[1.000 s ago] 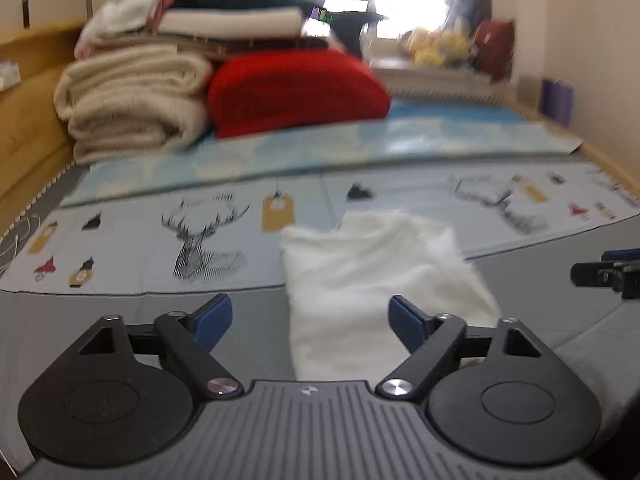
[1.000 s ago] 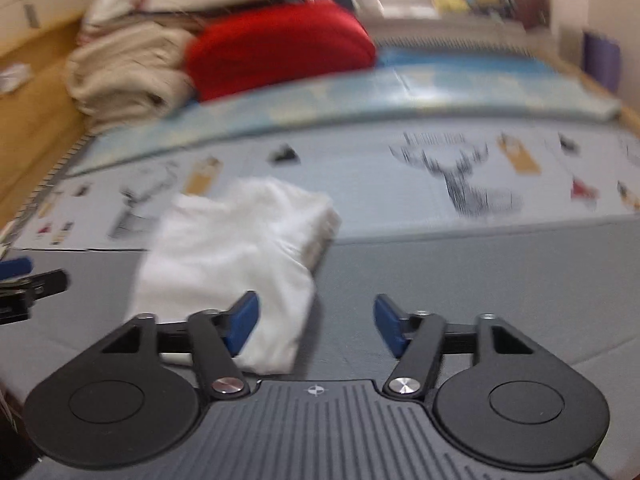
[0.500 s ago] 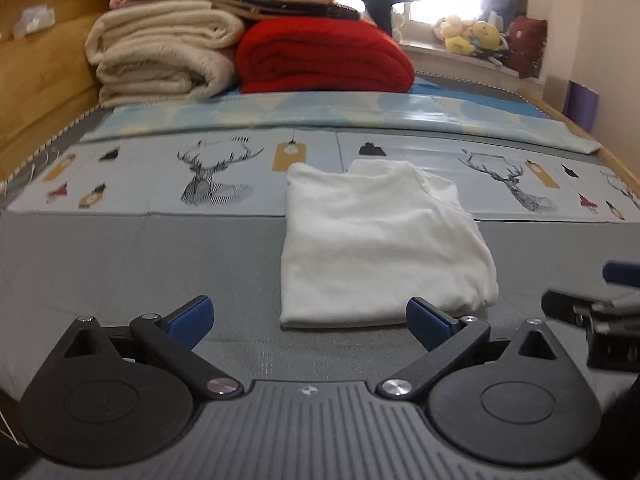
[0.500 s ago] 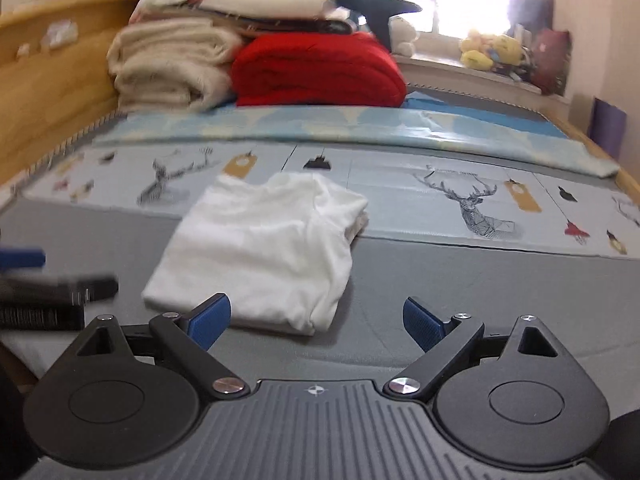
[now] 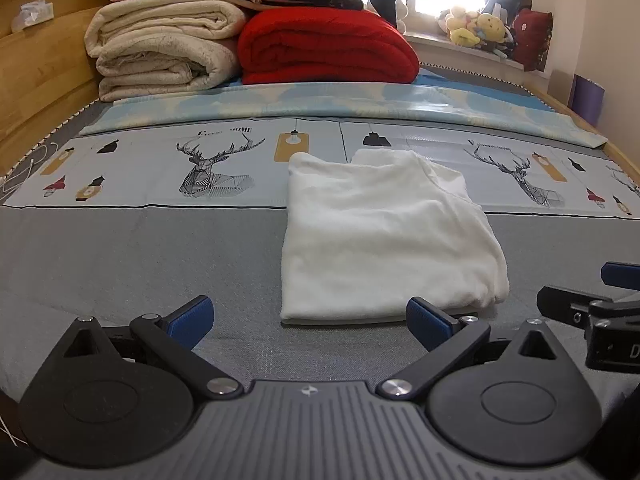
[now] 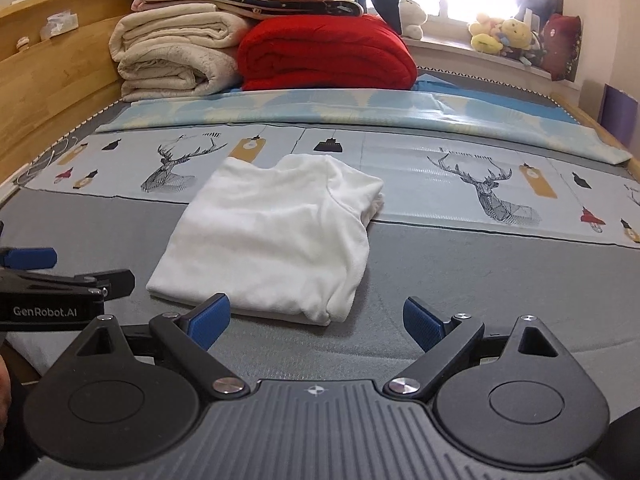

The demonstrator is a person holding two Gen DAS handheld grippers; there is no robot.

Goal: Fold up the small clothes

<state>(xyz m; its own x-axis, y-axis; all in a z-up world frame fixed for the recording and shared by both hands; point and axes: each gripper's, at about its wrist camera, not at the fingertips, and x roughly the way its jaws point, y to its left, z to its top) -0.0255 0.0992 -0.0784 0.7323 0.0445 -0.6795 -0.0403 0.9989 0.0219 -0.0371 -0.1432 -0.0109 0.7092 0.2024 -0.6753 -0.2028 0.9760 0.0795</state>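
Both grippers were released, nothing between the fingers. Left gripper (image 5: 308, 318) had its jaws just opened out wide; its right finger (image 5: 426, 320) sat just at the near edge of the shirt (image 5: 384, 236), contact not clear. Right gripper (image 6: 316, 318) likewise had just finished opening; its left finger (image 6: 210, 318) sat at the shirt's near edge, overlapping it in view, contact not clear.

Shirt was white, folded to a rough rectangle, flat on the bed (image 5: 140, 256), straddling the grey sheet and the deer-print mat (image 5: 216, 168). Right side showed a thicker doubled-up fold.

Each gripper showed at the edge of the other's view, side by side and near each other, both short of the shirt.

At the headboard end: folded cream blanket (image 5: 160, 52), red blanket (image 5: 324, 48), more bedding stacked on top. Plush toys (image 5: 476, 26) on the sill.
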